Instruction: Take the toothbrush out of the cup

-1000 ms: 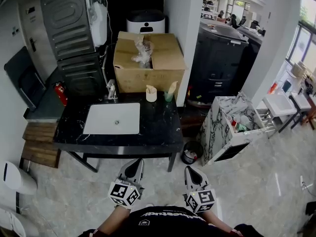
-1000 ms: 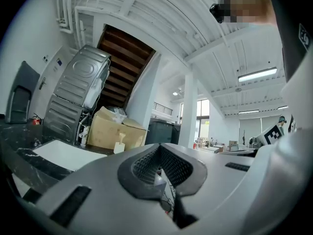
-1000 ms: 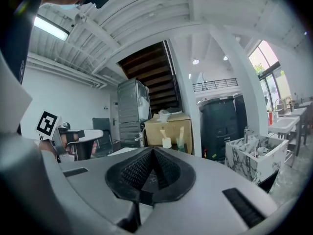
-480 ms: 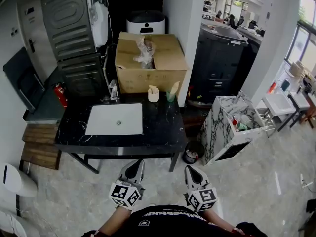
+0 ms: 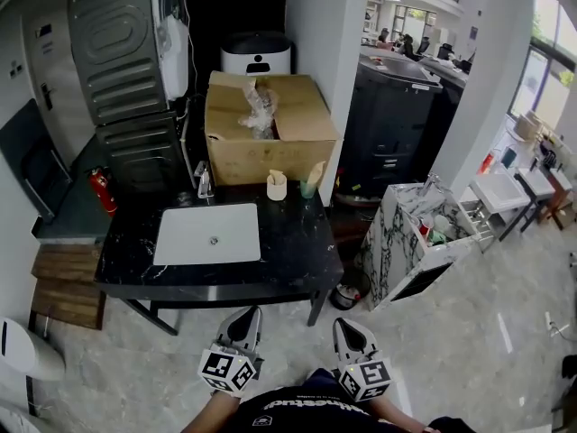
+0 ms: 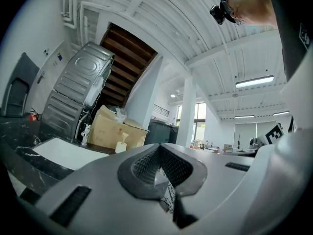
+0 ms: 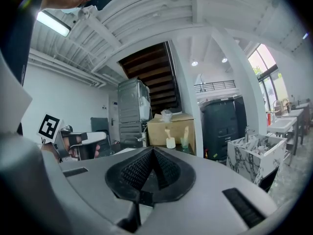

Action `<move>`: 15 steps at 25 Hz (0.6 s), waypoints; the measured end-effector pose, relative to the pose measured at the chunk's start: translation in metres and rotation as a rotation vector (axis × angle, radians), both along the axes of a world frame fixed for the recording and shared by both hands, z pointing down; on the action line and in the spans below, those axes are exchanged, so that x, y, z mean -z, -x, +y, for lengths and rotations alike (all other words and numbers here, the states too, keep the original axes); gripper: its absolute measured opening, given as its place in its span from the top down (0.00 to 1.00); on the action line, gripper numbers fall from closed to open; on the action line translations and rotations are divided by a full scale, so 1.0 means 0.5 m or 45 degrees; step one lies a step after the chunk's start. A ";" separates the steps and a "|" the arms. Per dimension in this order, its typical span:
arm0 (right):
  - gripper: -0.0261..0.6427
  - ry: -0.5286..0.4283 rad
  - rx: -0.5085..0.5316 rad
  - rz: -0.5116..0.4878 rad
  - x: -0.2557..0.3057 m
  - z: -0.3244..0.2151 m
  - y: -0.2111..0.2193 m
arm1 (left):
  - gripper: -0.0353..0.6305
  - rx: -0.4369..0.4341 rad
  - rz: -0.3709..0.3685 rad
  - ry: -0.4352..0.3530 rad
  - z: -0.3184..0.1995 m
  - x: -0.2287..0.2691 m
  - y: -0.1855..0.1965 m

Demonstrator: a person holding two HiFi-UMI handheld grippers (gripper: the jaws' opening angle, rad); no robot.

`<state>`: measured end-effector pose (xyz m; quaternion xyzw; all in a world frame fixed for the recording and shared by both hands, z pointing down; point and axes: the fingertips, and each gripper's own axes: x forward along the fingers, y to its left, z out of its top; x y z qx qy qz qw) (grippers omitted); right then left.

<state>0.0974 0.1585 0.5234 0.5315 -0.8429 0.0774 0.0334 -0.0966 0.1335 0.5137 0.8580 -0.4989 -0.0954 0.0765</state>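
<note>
A cream cup [image 5: 277,185] with a toothbrush standing in it sits at the back of the black marble counter [image 5: 293,246], beside a green cup [image 5: 309,186] that also holds a brush. Both grippers hover over the floor in front of the counter, far from the cups. My left gripper [image 5: 245,318] is shut and empty, and so is my right gripper [image 5: 347,327]. The left gripper view shows the left gripper [image 6: 159,148] closed, with the cream cup [image 6: 121,146] far ahead. In the right gripper view the right gripper [image 7: 151,151] points toward the cream cup [image 7: 170,142] and the green cup [image 7: 185,141].
A white sink [image 5: 208,234] with a faucet [image 5: 204,183] is set in the counter's left half. A cardboard box [image 5: 268,120] stands behind the cups. To the right are a marble-pattern cabinet [image 5: 410,242] and a small bin [image 5: 345,296]; a red extinguisher [image 5: 104,192] is at the left.
The person and both grippers have come a little closer to the counter's front edge. Both grippers stay shut and empty.
</note>
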 end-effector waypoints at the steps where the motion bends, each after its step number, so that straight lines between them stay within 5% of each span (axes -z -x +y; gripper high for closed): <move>1: 0.91 0.004 -0.008 0.002 -0.003 -0.004 -0.001 | 0.92 -0.003 0.005 0.003 -0.005 -0.004 0.001; 7: 0.91 -0.008 -0.045 -0.010 -0.011 -0.072 -0.010 | 0.92 0.004 0.016 0.028 -0.061 -0.029 0.013; 15: 0.91 -0.033 -0.013 -0.037 0.001 -0.290 -0.026 | 0.92 0.036 0.035 0.027 -0.242 -0.019 0.008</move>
